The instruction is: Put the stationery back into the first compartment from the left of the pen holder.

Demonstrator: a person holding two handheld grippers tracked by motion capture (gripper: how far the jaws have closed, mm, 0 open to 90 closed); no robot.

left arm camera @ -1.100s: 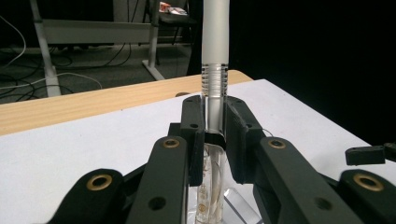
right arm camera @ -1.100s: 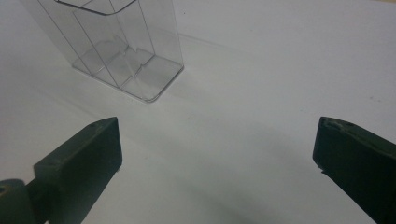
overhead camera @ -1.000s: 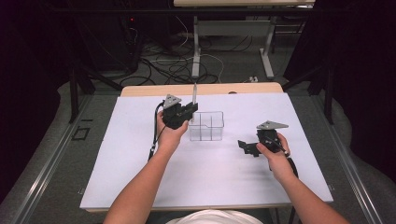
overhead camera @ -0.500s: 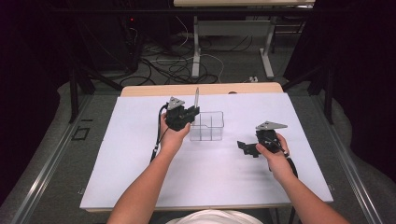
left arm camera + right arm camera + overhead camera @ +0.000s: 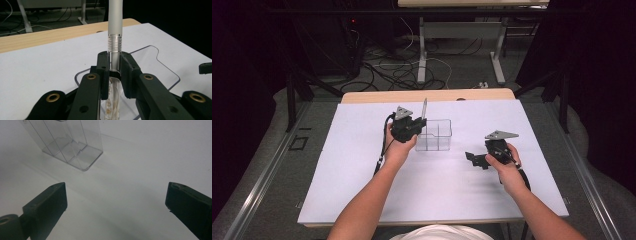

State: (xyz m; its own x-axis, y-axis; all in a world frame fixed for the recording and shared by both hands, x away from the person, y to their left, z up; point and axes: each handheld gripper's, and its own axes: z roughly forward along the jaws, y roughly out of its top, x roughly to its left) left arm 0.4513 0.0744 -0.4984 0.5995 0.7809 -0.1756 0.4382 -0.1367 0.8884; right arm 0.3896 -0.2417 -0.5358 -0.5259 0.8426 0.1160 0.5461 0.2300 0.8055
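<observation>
My left gripper (image 5: 413, 127) is shut on a slim pen-like tube (image 5: 424, 107) and holds it upright at the left edge of a clear plastic divided box (image 5: 435, 135). In the left gripper view the jaws (image 5: 115, 65) clamp the tube's clear barrel, and its frosted white upper part (image 5: 115, 20) rises above them. The clear box's rim (image 5: 157, 50) lies just beyond and below. My right gripper (image 5: 475, 159) rests open on the white sheet to the right of the box, pointing left at it. The right gripper view has nothing between the jaws (image 5: 117, 200), with the clear box (image 5: 67, 145) farther ahead.
A white sheet (image 5: 362, 190) covers the table, with a strip of bare wood (image 5: 377, 96) along the far edge. Cables and table legs (image 5: 422, 55) lie on the dark floor beyond. A cable (image 5: 382, 152) hangs from the left gripper.
The left gripper with the tube has shifted slightly to the right, closer to the box's left edge. The right gripper has stayed put.
</observation>
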